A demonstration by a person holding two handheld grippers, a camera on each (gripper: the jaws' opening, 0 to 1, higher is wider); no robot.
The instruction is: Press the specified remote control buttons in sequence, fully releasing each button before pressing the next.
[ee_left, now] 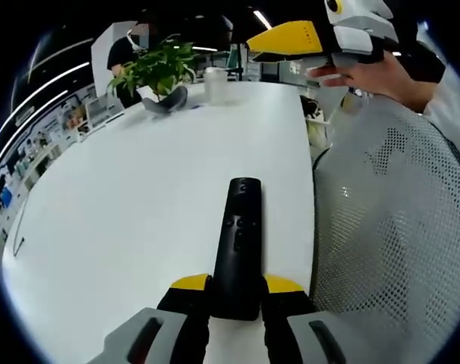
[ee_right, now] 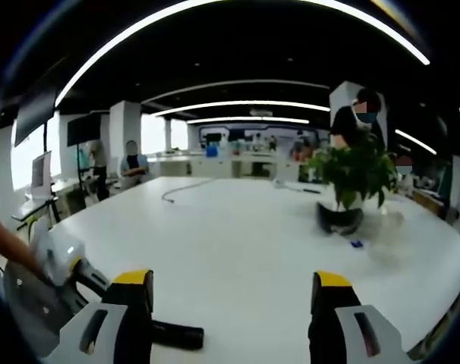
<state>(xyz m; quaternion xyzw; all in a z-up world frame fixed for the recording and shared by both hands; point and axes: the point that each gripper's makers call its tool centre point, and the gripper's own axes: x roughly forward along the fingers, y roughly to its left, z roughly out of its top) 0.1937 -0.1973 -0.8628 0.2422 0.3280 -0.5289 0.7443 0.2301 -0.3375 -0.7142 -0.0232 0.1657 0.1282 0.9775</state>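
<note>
Where the left gripper [ee_left: 236, 292] clamps the remote [ee_left: 240, 246], its near end is hidden between the yellow-tipped jaws, and only the upper part runs forward over the white table [ee_left: 124, 227]. Buttons show as small dark bumps on its face, but no lettering or brand can be read. Just right of the jaws the table edge falls away, and a grey mesh chair back [ee_left: 397, 227] stands beside it. Ahead and to the left the tabletop lies open up to a plant [ee_left: 160, 72] in a dark pot and a pale cup [ee_left: 215, 83]. Up at the right the other gripper's yellow tip juts in, held by a hand [ee_left: 374, 76].

From the right gripper view, the right gripper [ee_right: 236, 303] stands with jaws wide apart and nothing between them. At lower left the remote's dark end [ee_right: 177, 335] pokes out past the left jaw, most of it covered. Open table stretches ahead to the plant [ee_right: 351, 174] at the right; a small blue thing near the pot is probably a tag, too blurred to tell. A cable [ee_right: 186, 188] lies far ahead.
</note>
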